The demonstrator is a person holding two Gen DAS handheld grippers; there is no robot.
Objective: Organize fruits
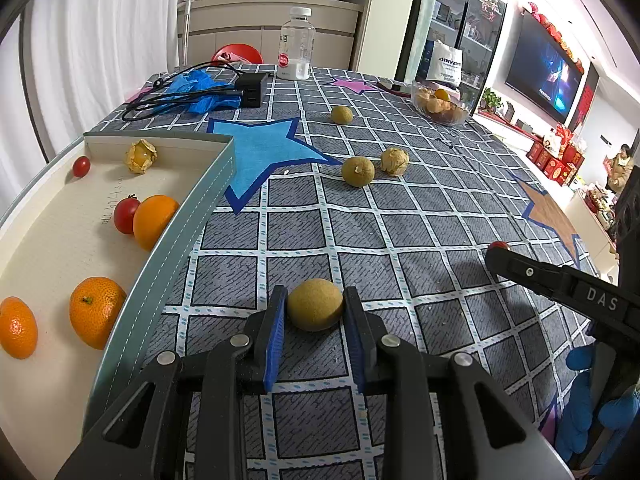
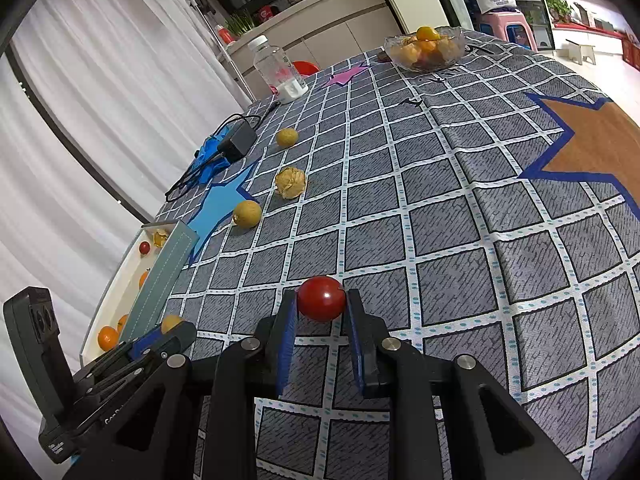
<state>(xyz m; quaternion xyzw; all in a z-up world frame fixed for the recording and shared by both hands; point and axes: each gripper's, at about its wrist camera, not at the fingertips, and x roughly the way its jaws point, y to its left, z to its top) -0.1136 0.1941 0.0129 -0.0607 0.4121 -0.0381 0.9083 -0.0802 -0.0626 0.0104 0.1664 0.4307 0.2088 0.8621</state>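
My left gripper (image 1: 315, 305) is shut on a round tan longan (image 1: 315, 310), its blue pads pressing both sides, just right of the tray's grey wall (image 1: 172, 240). The white tray holds several mandarins (image 1: 96, 312), two cherry tomatoes (image 1: 126, 215) and a husked physalis (image 1: 141, 156). My right gripper (image 2: 321, 305) is shut on a red cherry tomato (image 2: 321, 299) over the checked cloth; in the left wrist view it shows at the right edge (image 1: 498, 252). Two more longans (image 1: 358, 172) (image 1: 341, 114) and a physalis (image 1: 394, 161) lie loose on the cloth.
A glass bowl (image 1: 440, 106) of fruit stands at the far right of the table. A plastic bottle (image 1: 296, 44) is at the back edge. A black charger (image 1: 252, 90) with cables and a blue glove (image 1: 200, 88) lie at the back left.
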